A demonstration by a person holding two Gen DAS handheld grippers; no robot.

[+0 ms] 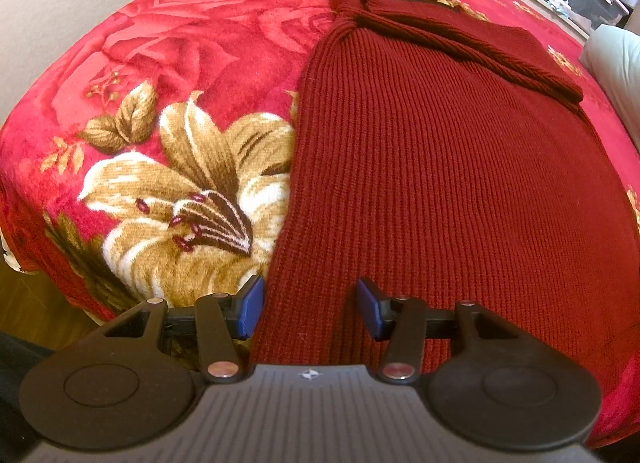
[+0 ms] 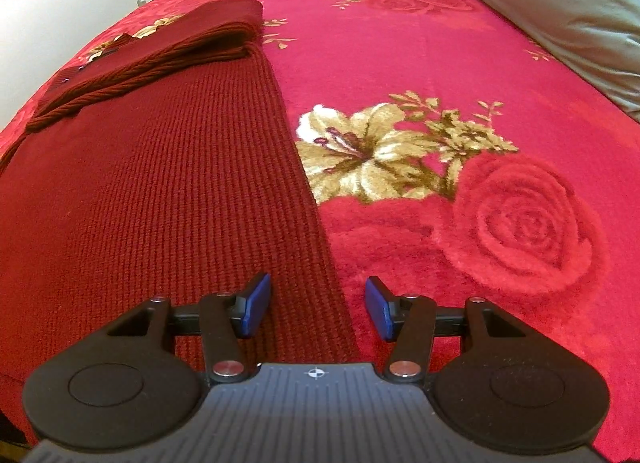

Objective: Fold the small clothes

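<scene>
sweater (image 1: 440, 183): dark red ribbed knit, flat on the bed, on a red floral blanket (image 1: 168, 75)
fold state: sleeves (image 1: 460, 39) already laid across the far end by the collar; body is one long panel, so my read is the next fold is lengthwise, near hem up to far end
long axis: near to far, running away from both cameras; ribs run the same way
left edge: runs between the pads of the left gripper (image 1: 310, 309), left pad over blanket, right pad over knit
right edge: runs between the pads of the right gripper (image 2: 318, 309), left pad over knit, right pad over blanket
left gripper: jaws apart, nothing clamped, hanging over the near left corner
right gripper: jaws apart, nothing clamped, over the near right corner
nearer hand: neither, each sits at its own hem corner; contact with the fabric can't be told
surroundings: pillow (image 2: 560, 3) far right, well clear of the sweater
risk: thick knit, a shallow pinch may catch the top layer only
</scene>
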